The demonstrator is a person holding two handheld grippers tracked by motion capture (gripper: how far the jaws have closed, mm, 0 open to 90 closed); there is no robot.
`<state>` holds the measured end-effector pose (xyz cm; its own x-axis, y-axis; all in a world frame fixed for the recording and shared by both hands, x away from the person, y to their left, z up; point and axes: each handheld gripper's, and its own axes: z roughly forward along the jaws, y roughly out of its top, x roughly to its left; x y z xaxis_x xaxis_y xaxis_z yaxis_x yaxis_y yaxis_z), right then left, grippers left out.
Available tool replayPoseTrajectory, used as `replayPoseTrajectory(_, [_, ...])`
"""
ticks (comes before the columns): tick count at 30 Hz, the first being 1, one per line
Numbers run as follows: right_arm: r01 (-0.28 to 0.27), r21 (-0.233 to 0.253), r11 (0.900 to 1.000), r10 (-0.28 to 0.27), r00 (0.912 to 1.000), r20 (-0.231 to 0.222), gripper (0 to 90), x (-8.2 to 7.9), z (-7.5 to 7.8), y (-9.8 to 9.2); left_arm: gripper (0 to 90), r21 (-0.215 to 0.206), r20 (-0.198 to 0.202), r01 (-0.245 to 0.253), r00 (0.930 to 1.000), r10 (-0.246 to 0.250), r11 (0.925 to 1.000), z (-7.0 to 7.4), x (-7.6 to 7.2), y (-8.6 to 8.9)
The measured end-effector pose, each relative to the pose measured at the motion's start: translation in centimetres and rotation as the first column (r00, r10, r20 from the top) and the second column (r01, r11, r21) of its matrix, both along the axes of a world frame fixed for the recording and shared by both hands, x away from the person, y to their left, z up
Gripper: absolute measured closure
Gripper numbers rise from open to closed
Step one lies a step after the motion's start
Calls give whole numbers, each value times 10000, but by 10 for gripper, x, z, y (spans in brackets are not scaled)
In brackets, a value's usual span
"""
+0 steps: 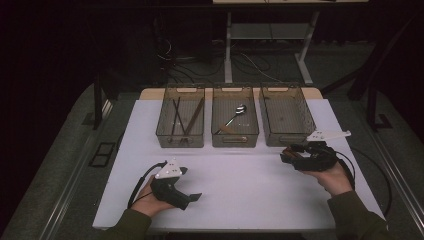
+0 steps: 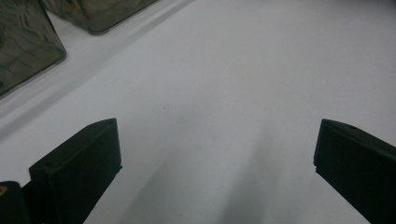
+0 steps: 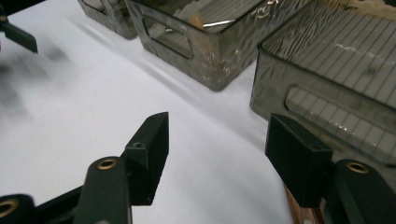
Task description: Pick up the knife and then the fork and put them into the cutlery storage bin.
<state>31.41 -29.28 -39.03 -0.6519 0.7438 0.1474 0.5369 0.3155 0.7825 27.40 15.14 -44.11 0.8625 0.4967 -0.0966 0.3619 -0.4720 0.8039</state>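
Both claws wide and empty, right gripper (image 1: 292, 154) hovering at 6 o'clock of the empty right bin (image 1: 287, 116) (nearest thing), left gripper (image 1: 192, 197) over bare mat: risk is clipping the bin's wall.

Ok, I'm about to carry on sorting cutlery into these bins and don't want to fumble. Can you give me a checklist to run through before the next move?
1. Left gripper open and empty: ok, jaws stand wide apart over bare table.
2. Right gripper open and empty: ok, nothing between the jaws.
3. Right bin free to receive: ok, looks empty.
4. Middle bin contents settled: ok, the spoon lies inside.
5. Left bin contents settled: ok, the chopsticks lie inside.
6. Next item to pick within reach on the white table: not ok, no loose item lies there.
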Motion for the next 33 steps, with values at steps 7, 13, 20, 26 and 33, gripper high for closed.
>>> replayPoseTrajectory(7, [12, -264, 9997, -18, 9997, -231, 444, -8, -5, -15, 0, -6, 10, -52, 10000, 52, 10000, 0, -1, -1])
replayPoseTrajectory(13, [243, -430, 9988, -263, 9986, -452, 514, -8, -10, -31, 0, 86, 41, 14, 10000, -14, 10000, 0, -1, -1])
replayPoseTrajectory(20, [526, -898, 9946, -584, 9963, -632, 652, -4, -14, -41, 1, 63, 42, 5, 10000, -5, 10000, 0, -1, -1])
replayPoseTrajectory(26, [1020, -1211, 9874, -1117, 9908, -765, 778, 1, -20, -53, 1, 116, 28, 20, 10000, -20, 9999, 0, -1, -1])
replayPoseTrajectory(33, [1422, -1514, 9782, -1559, 9843, -826, 894, 13, -27, -62, 2, 133, 2, 29, 10000, -29, 9999, -1, -1, -2])
